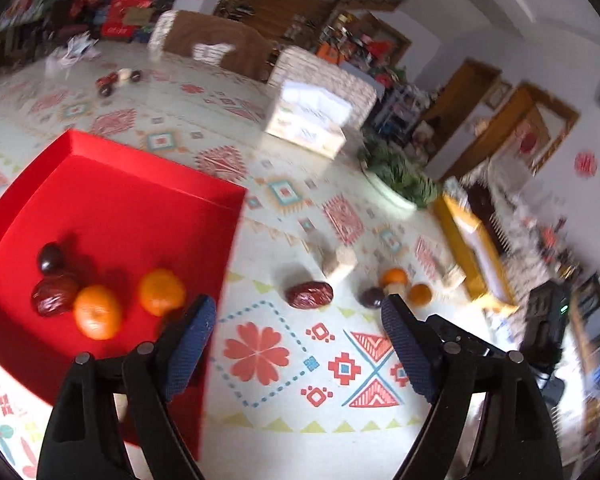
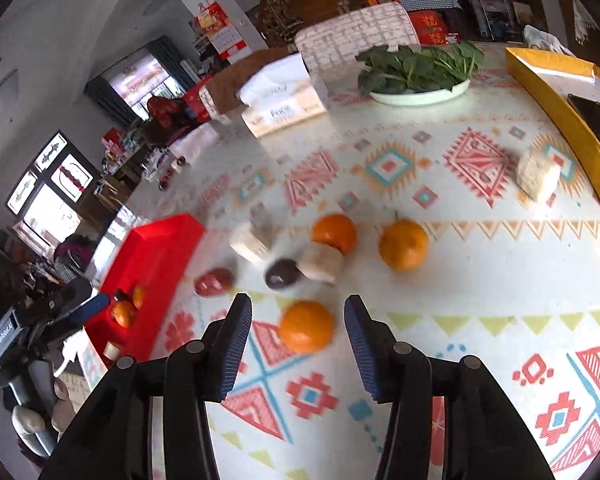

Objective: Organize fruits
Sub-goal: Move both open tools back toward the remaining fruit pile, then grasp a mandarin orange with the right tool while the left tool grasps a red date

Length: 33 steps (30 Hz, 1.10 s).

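A red tray [image 1: 112,200] at the left holds two oranges [image 1: 98,312], a wrinkled red date [image 1: 54,296] and a dark plum [image 1: 50,258]. My left gripper [image 1: 298,312] stands open over the tray's right edge and the tablecloth, with nothing between its fingers. Beyond it lie a loose red date [image 1: 310,294], a dark plum [image 1: 372,297] and more oranges [image 1: 396,276]. My right gripper [image 2: 298,308] is open around one orange [image 2: 307,326] that rests on the table, and the pads stand apart from it. Further off lie two oranges [image 2: 403,244], a plum [image 2: 282,274] and a date [image 2: 214,282].
Pale wrapped blocks [image 2: 322,262] lie among the fruit, one more at the right [image 2: 538,178]. At the far side of the table are a plate of greens [image 2: 420,96], a tissue box [image 2: 284,108] and a yellow box [image 2: 560,112] with a phone on it. Chairs stand behind.
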Each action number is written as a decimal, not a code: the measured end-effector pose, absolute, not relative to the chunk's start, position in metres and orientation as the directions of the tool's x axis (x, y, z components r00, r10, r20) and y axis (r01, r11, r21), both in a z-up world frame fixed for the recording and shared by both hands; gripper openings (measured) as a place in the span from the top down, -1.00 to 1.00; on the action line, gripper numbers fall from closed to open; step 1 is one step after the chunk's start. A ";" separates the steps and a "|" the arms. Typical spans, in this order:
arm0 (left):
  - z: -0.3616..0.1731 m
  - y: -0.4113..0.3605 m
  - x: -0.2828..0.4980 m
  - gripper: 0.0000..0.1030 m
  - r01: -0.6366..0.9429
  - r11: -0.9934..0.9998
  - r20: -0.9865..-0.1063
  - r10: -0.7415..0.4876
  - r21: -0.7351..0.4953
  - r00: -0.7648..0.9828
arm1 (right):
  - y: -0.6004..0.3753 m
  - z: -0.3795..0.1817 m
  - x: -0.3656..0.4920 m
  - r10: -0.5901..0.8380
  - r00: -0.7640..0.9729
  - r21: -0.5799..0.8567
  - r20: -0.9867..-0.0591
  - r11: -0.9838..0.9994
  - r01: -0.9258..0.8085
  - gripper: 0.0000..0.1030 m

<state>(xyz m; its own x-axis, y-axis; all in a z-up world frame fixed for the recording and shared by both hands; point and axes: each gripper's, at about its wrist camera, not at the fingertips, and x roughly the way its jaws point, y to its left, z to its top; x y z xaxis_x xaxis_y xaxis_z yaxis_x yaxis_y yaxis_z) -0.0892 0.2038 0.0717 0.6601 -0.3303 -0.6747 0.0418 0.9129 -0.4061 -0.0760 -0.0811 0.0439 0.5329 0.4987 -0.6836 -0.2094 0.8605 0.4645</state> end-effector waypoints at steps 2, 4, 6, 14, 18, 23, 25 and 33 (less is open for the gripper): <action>0.068 0.183 -0.083 -0.64 0.068 0.941 -0.697 -0.293 -0.332 0.654 | -0.080 0.038 -0.078 0.490 0.530 0.445 -0.692 0.868 -0.221 -0.03; 0.063 0.167 -0.075 -0.64 0.088 0.962 -0.718 -0.254 -0.260 0.648 | -0.074 0.034 -0.077 0.485 0.528 0.429 -0.697 0.872 -0.235 -0.03; 0.058 0.152 -0.067 -0.64 0.109 0.976 -0.731 -0.212 -0.187 0.649 | -0.068 0.030 -0.077 0.476 0.528 0.408 -0.703 0.878 -0.250 -0.03; 0.022 0.122 -0.031 -0.64 0.145 0.987 -0.780 -0.149 -0.075 0.608 | -0.048 0.021 -0.075 0.403 0.543 0.285 -0.736 0.913 -0.292 -0.03; 0.015 0.116 -0.021 -0.64 0.159 0.986 -0.788 -0.142 -0.057 0.599 | -0.043 0.017 -0.071 0.383 0.542 0.249 -0.748 0.919 -0.306 -0.02; 0.008 0.108 -0.020 0.16 0.179 0.984 -0.803 -0.108 -0.001 0.587 | -0.039 0.015 -0.073 0.350 0.550 0.201 -0.758 0.928 -0.313 0.25; 0.009 0.107 -0.024 0.17 0.195 0.980 -0.806 -0.152 -0.046 0.572 | -0.040 0.015 -0.075 0.346 0.553 0.197 -0.758 0.929 -0.313 0.25; 0.009 0.099 -0.036 0.17 0.200 0.975 -0.800 -0.194 -0.095 0.568 | -0.050 0.015 -0.076 0.355 0.552 0.232 -0.754 0.931 -0.282 0.25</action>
